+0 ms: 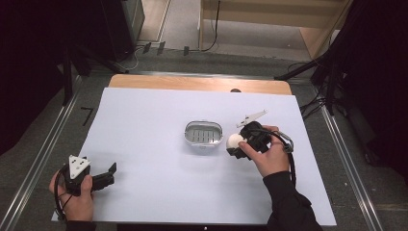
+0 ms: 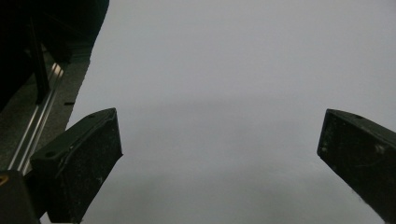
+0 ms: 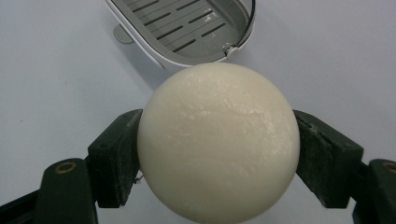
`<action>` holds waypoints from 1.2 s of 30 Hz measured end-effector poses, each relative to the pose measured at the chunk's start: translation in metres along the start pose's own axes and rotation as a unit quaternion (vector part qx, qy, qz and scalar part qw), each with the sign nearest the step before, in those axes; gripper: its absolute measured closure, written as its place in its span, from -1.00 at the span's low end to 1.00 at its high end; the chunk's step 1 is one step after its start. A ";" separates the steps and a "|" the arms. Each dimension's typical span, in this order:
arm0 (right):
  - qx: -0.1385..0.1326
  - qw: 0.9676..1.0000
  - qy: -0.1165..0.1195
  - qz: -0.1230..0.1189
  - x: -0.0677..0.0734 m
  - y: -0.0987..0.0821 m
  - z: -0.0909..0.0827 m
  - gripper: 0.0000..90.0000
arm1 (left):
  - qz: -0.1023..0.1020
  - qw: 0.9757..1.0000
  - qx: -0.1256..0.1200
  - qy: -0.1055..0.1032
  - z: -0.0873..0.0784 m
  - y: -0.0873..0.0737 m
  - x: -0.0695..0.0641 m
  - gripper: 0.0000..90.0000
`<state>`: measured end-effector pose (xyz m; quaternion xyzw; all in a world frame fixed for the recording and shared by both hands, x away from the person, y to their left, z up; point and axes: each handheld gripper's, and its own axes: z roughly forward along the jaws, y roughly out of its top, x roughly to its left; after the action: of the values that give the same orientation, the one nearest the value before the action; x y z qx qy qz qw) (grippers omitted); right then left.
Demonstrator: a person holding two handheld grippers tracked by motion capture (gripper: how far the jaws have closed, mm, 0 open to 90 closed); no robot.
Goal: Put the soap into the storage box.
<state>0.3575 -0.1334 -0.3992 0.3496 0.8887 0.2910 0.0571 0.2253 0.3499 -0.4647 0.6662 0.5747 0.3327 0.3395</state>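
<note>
The left gripper (image 1: 108,175) rests at the near left of the table (image 1: 144,192), jaws spread with nothing between them. Further on, at the right, the right gripper (image 3: 217,140) pinches a round white soap (image 3: 218,140) between both pads, just beside and right of the grey slotted dish (image 1: 204,137) at mid-table.

You have one round white soap (image 3: 218,142), squeezed between the two jaws of your right gripper (image 1: 236,144). Just beyond those fingertips sits one grey slotted soap dish (image 1: 204,135), with nothing in it. You hold two grippers, one in each hand; the left gripper (image 1: 109,174) has its two jaws spread apart with nothing between them. One white sheet (image 1: 154,159) lies under everything.
</note>
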 end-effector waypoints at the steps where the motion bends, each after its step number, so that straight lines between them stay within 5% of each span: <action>1: 0.000 1.000 0.000 0.000 0.000 0.000 0.000 -0.48 | 0.000 1.000 0.000 0.000 0.000 0.000 0.000 -1.00; 36: 0.000 1.000 0.010 -0.014 0.011 0.037 0.007 -0.48 | 0.000 1.000 0.001 0.000 0.000 0.000 0.000 -1.00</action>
<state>0.3738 -0.1011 -0.3832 0.3345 0.8938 0.2942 0.0519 0.2254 0.3498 -0.4647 0.6666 0.5748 0.3320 0.3392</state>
